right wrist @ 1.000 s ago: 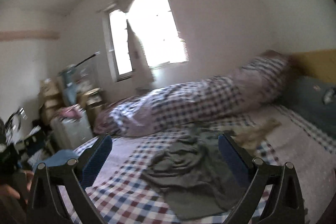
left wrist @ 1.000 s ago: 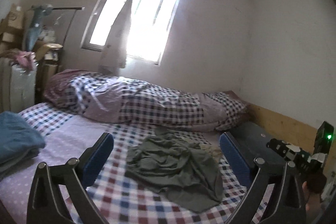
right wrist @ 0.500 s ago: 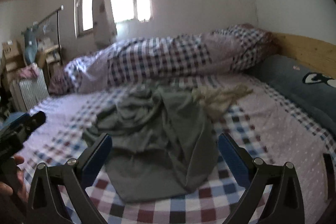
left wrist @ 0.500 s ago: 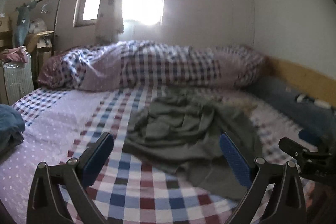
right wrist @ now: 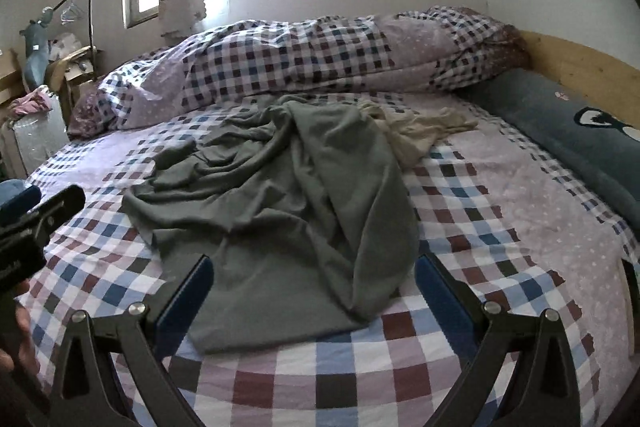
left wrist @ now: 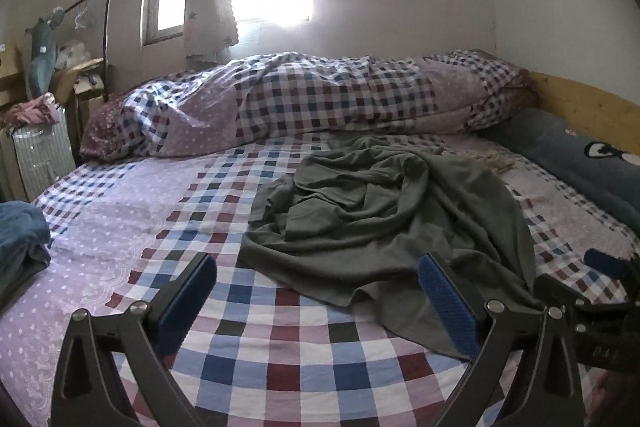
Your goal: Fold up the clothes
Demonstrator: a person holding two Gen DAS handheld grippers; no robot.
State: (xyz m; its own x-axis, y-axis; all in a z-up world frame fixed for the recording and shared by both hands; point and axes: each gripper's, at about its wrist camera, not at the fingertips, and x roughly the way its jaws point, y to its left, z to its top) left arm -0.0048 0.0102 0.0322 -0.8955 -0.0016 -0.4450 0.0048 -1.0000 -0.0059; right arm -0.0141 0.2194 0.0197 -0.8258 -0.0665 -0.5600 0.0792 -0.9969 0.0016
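Observation:
A crumpled grey-green garment (left wrist: 380, 219) (right wrist: 280, 203) lies spread on the checked bed sheet (left wrist: 248, 339) (right wrist: 480, 227). A smaller beige garment (right wrist: 416, 131) (left wrist: 494, 161) lies bunched at its far right edge. My left gripper (left wrist: 318, 293) is open above the sheet, just short of the garment's near hem. My right gripper (right wrist: 314, 293) is open too, its blue pads astride the garment's near end and a little above it. Each gripper shows at the side of the other's view: the right one (left wrist: 600, 291) and the left one (right wrist: 36, 215).
A rolled checked duvet (left wrist: 304, 99) (right wrist: 304, 59) lies along the far side under the window. A dark long pillow (left wrist: 572, 155) (right wrist: 568, 131) rests against the wooden headboard (right wrist: 576, 63) on the right. Blue folded cloth (left wrist: 20, 239) sits at the left edge; a white suitcase (left wrist: 36, 155) stands beyond.
Both grippers have come down and forward toward the bed, so the grey-green garment now fills the lower middle of both views. Both stayed open.

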